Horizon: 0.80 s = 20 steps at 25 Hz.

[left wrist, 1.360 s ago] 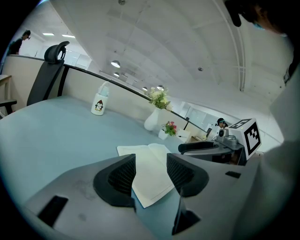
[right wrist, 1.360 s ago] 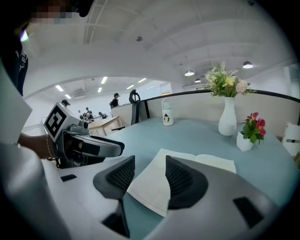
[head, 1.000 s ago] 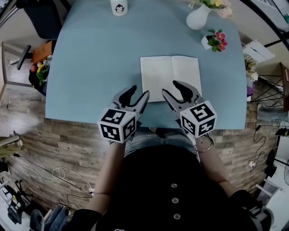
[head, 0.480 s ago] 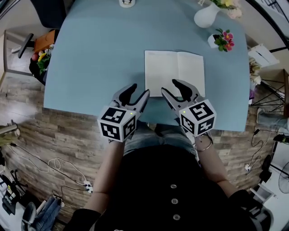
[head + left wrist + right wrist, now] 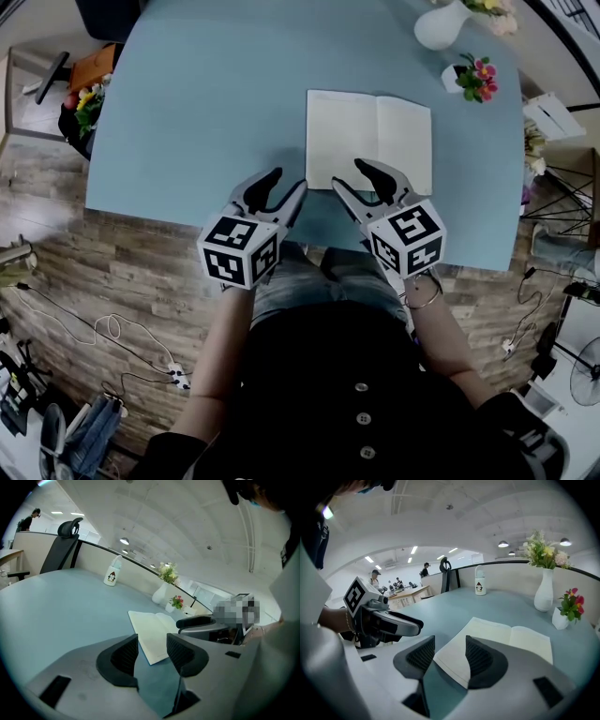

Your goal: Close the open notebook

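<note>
Sunk slightly toward the tabletop [image 5: 206, 94] since a second ago: left gripper [image 5: 286, 183] and right gripper [image 5: 349, 176]; notebook [image 5: 368, 141] unmoved. Lies open and flat, two pale pages, spine running near to far, right of the tabletop's middle, close to the near edge. Right gripper at the near edge of the left page, jaws apart, that page's near corner showing between them, nothing clamped. Left gripper just left of the notebook's near left corner, jaws likewise apart and empty, over bare tabletop.
</note>
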Tool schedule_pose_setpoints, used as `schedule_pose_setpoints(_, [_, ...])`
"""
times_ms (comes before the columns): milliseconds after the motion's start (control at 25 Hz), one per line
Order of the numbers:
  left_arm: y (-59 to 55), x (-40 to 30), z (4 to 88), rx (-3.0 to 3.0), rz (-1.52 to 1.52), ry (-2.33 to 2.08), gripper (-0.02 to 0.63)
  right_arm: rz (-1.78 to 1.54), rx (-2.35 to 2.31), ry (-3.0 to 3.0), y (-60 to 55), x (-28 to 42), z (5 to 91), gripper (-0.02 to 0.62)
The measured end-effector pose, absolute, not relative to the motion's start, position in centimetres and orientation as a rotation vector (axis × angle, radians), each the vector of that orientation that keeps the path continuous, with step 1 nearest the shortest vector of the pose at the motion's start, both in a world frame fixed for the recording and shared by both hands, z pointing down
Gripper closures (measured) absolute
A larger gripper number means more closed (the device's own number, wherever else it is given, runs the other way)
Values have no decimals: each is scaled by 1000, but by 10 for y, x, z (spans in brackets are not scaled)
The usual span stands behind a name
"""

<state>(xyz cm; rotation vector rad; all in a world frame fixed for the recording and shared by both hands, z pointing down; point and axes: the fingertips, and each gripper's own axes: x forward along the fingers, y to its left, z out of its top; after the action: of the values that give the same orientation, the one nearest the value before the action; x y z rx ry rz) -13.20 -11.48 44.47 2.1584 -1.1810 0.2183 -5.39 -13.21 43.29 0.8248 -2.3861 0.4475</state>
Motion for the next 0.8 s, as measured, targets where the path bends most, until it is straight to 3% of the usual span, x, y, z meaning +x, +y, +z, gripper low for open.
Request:
schedule_pose_setpoints(680, [-104,-147,457,2092,168,-1227,422,331,656,-2319,-130,-79,457,394])
schedule_pose_setpoints(800, [-103,-152,459,2077,155,-1248,456,319,627,-2305,-129,-82,462,390])
